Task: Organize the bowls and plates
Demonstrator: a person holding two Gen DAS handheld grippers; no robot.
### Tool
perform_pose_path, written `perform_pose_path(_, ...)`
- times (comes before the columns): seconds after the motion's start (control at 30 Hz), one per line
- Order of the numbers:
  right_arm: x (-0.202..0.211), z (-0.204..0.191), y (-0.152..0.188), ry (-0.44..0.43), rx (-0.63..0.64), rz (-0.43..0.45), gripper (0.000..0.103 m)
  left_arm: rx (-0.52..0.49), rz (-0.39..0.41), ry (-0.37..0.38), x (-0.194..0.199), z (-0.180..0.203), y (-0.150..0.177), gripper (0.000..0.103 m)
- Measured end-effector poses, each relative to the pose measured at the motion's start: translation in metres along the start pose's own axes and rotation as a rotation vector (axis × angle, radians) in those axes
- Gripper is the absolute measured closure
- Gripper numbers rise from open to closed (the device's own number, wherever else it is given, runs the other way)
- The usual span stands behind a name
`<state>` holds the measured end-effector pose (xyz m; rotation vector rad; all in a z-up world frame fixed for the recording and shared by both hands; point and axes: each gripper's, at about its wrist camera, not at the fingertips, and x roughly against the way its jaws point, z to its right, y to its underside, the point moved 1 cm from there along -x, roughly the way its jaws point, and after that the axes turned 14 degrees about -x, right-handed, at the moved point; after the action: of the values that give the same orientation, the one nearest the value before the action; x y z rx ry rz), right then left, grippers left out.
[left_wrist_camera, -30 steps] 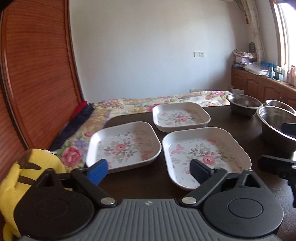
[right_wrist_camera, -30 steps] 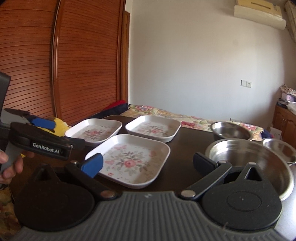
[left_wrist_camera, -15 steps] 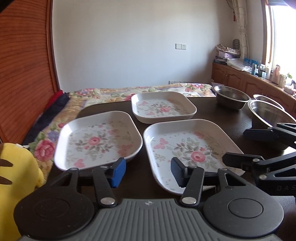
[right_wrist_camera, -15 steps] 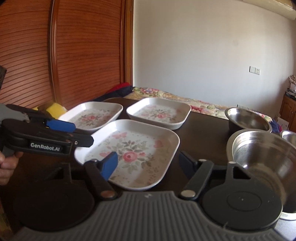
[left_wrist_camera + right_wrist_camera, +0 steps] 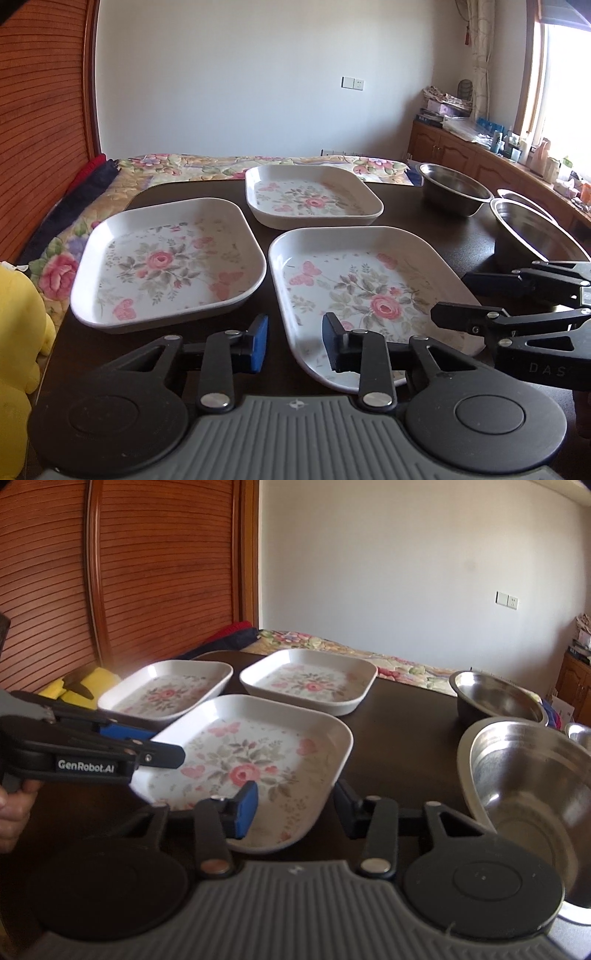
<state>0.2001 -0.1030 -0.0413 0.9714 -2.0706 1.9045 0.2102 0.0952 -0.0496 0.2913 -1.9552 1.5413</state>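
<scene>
Left gripper and right gripper, both parted and grasping nothing, flank the nearest floral plate on the dark table, apparently preparing to lift it for stacking, steel bowls alongside.

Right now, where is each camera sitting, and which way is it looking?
Left wrist: sits on the left tongs, looking across the table at three flowered plates and steel bowls toward the bed; its own fingers and the right tongs show.
Right wrist: sits on the right tongs, facing the near plate and big steel bowl; the left tongs and a hand show.
Both see all three plates.
</scene>
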Motion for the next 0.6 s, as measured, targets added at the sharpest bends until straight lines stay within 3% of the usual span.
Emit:
perform_pose_path(0.2,-0.003,0.001,0.002,0.004,-0.009,-0.022,0.06,-0.005,-0.005,0.002,-0.004,0.002,-0.002,0.078)
perform_pose_path(0.37,-0.006,0.004,0.001,0.009,-0.022,-0.024,0.072,0.0,-0.003,-0.004,-0.006,0.001,-0.003,0.082)
perform_pose_path(0.6,-0.008,0.011,-0.001,0.018,-0.077,-0.021,0.079,0.01,0.003,0.001,-0.006,0.0,-0.002,0.089)
